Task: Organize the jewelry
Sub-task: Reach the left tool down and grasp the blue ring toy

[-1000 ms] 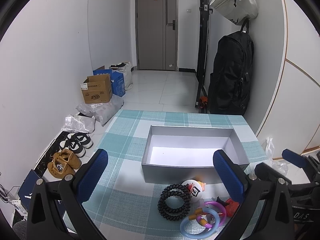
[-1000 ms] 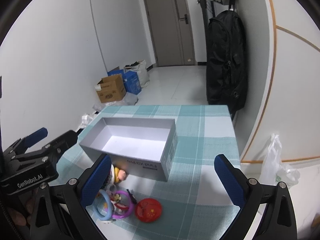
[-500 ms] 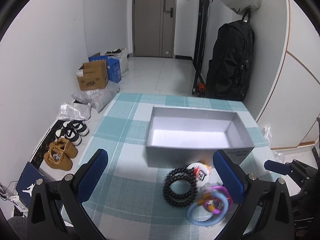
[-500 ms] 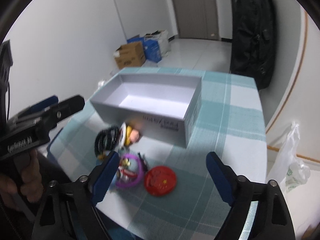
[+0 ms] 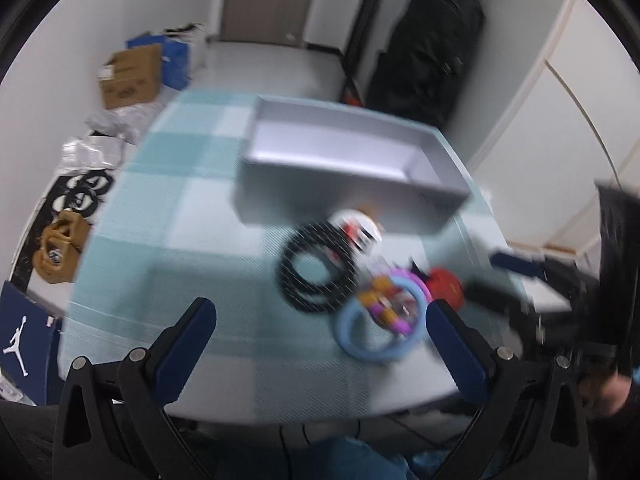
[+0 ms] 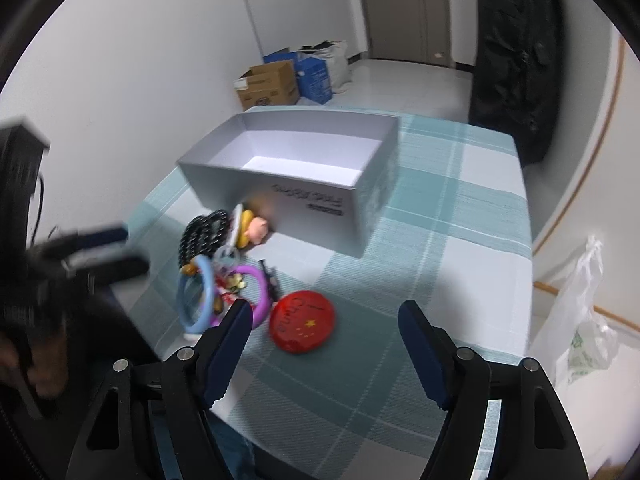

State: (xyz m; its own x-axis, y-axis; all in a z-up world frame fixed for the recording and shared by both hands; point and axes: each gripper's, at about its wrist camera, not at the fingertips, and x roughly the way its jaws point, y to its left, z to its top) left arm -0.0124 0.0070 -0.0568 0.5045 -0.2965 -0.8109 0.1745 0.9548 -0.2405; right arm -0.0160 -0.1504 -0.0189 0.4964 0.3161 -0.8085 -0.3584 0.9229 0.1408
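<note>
Two grippers hang over the pile, both released, nothing between the pads. The right gripper (image 6: 324, 324) has just been closing its jaws, which are empty and angled down at the flat round red badge (image 6: 302, 322). The left gripper (image 5: 320, 322) is wide apart above the black coiled bracelet (image 5: 316, 266).

None of the jewelry is sorted yet: the open grey cardboard box (image 6: 224, 172) is empty, with the pile just in front of its near wall. The light-blue plastic ring (image 6: 196, 300) and purple ring (image 6: 256, 292) overlap the badge's neighbours. My call: take the badge first. It lies apart and flat, so come in low and pinch across its rim.

The table wears a teal-and-white checked cloth (image 6: 460, 240).

Beyond it: white walls, a tiled floor, a grey door (image 6: 404, 8), a black backpack (image 6: 516, 60), cardboard cartons (image 6: 268, 86) and shoes (image 5: 60, 248).
</note>
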